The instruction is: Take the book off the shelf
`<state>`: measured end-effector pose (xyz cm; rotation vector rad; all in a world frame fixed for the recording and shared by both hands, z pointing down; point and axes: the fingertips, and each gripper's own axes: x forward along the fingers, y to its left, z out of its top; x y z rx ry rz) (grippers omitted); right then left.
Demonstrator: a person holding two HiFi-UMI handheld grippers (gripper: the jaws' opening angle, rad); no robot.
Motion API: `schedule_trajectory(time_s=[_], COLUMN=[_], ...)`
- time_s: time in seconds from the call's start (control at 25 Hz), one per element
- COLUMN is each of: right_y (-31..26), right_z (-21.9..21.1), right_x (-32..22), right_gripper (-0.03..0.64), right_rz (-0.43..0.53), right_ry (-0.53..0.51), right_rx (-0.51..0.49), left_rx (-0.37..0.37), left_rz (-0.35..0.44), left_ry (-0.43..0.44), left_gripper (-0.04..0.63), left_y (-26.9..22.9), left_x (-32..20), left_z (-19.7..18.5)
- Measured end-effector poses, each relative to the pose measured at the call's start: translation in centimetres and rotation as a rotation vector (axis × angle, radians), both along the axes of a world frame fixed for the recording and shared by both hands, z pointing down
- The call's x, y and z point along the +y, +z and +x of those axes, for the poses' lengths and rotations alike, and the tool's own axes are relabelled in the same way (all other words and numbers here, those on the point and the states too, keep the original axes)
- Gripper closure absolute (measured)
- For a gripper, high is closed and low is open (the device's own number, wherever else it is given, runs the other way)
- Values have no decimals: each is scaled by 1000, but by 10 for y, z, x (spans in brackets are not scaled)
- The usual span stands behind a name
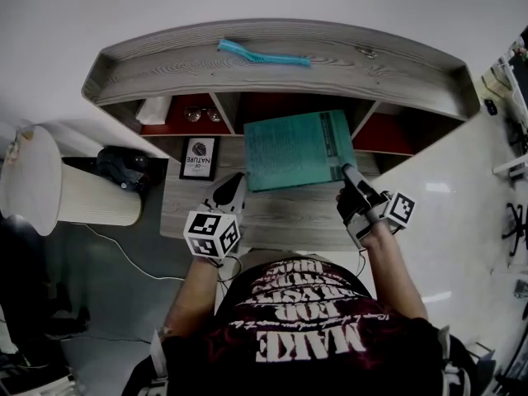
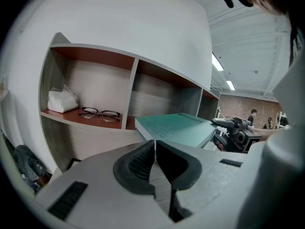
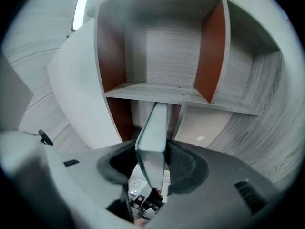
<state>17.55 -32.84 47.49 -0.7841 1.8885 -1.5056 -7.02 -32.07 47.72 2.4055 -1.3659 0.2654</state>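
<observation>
Left gripper — jaws together, nothing between them, positioned just beside the near left corner of the teal book. Right gripper — pads clamped on the book's near right edge. The book lies flat, its far end at the mouth of the shelf's middle compartment. It is probably light, fairly stiff and smooth-covered. A one-corner hold may sag, so support the free corner.

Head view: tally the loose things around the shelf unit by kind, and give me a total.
teal book: 1
eyeglasses: 1
tissue pack: 1
teal comb: 1
framed picture: 1
Total: 5
Not counted: a small item on the shelf top, too small to name.
</observation>
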Motion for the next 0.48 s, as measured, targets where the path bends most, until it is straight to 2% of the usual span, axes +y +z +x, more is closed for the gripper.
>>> schedule_trajectory(time_s=[0.2,0.48], right_y=[6,12], right_z=[-1,0], right_x=[7,20], right_gripper=[436,436], right_rz=[-66,-81], right_ry=[10,2], right_rx=[-71,-89], left_rx=[-3,-12], left_rz=[13,7], left_ry=[-47,-118], left_gripper=[580,580], left_y=[-6,-9], left_x=[7,17], left_z=[-9,-33])
